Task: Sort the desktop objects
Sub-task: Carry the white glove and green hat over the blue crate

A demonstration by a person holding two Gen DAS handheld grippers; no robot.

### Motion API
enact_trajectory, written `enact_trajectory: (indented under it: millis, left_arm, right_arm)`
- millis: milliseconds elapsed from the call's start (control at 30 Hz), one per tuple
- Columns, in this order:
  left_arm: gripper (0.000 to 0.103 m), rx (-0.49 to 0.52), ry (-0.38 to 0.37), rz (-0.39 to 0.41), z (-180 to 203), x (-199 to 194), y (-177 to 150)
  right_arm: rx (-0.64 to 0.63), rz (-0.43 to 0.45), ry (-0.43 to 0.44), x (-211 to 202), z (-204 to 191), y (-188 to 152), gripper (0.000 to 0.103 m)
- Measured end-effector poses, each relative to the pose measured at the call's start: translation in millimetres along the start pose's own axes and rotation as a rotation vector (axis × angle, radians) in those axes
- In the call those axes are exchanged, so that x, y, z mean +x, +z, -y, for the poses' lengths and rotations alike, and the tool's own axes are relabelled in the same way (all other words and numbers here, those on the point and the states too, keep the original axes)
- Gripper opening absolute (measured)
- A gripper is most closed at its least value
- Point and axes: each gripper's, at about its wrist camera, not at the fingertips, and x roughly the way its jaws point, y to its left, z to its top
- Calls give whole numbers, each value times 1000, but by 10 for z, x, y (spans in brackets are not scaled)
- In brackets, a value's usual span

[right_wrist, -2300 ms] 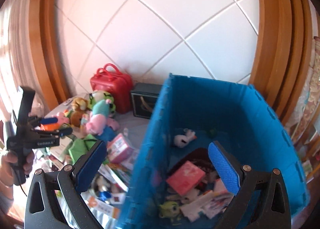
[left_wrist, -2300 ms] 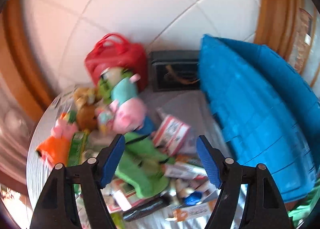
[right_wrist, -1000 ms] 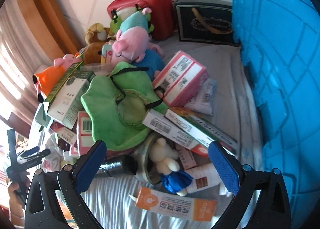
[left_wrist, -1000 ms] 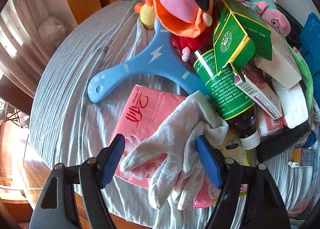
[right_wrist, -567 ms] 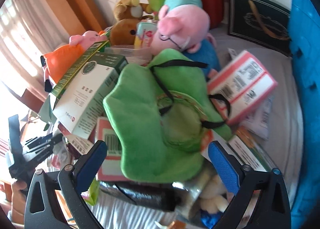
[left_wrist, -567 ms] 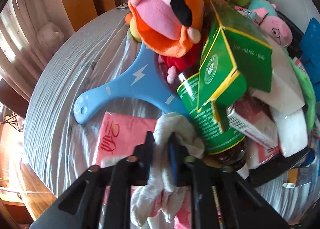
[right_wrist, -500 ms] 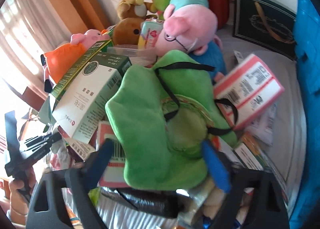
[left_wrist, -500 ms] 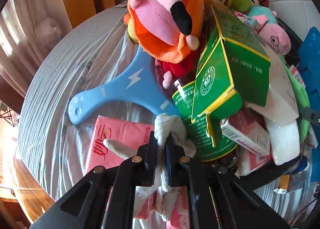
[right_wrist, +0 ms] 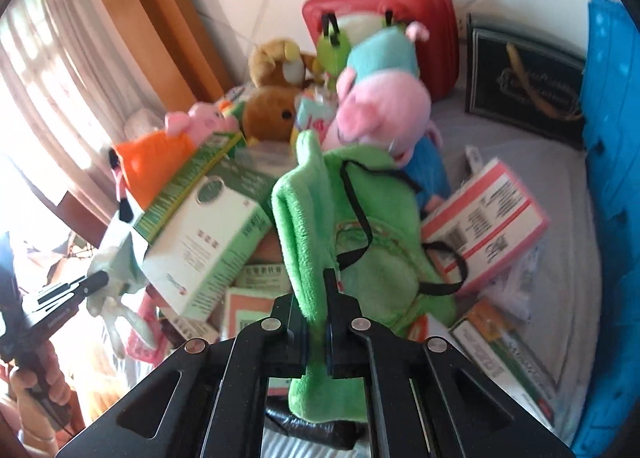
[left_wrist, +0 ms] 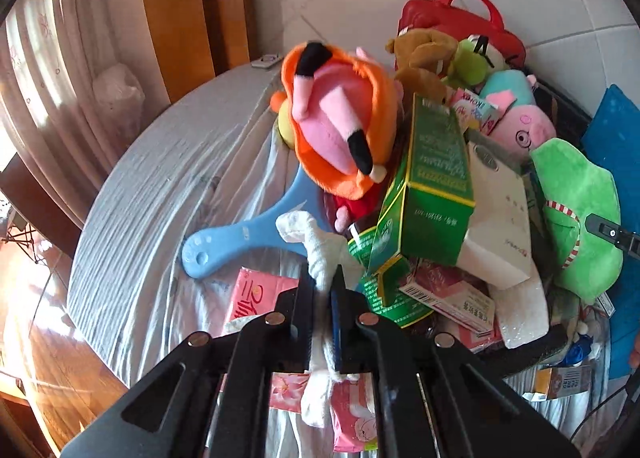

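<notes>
Since a second ago the white glove [left_wrist: 316, 254] has been lifted off the pink tissue pack [left_wrist: 256, 298], pinched in the left gripper [left_wrist: 325, 298], its fingers dangling. The right gripper [right_wrist: 318, 322], whose jaws have just been closing, now clamps an edge of the green plush bag [right_wrist: 360, 225] atop the heap of boxes and toys, beside the blue crate [right_wrist: 612, 185].

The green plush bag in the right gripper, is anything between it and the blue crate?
The green plush bag is pinched in the right gripper. A pink-and-white box lies beside it toward the blue crate; lifted over that, nothing visible blocks it.
</notes>
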Motion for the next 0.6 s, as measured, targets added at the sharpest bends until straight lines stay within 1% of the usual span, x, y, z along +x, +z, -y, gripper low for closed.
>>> enact_trajectory:
  millis: [100,200,300,400,467,600]
  left_arm:
    - [7,21,-6,77,39,-313,69]
    - [7,45,-22,120,99,-545,122]
    - [7,73,-36,155,207,-732,177]
    - [7,98,-89,172,353,-865,249]
    - [7,111,-128,183,472,-938,290]
    - [7,162,-177,226,781,-1108,365]
  right_arm:
    - [-12,77,3,-325,-43,60,5]
    - [-17,162,28,-648,-80,149,5]
    - [-26,234,30,-917,-165,261,5]
    - [-22,299,43,-1251,-179,297,5]
    - [-28,341,37,-1458,-188,291,5]
    - [-23,420,6,-1936,-117,226,5]
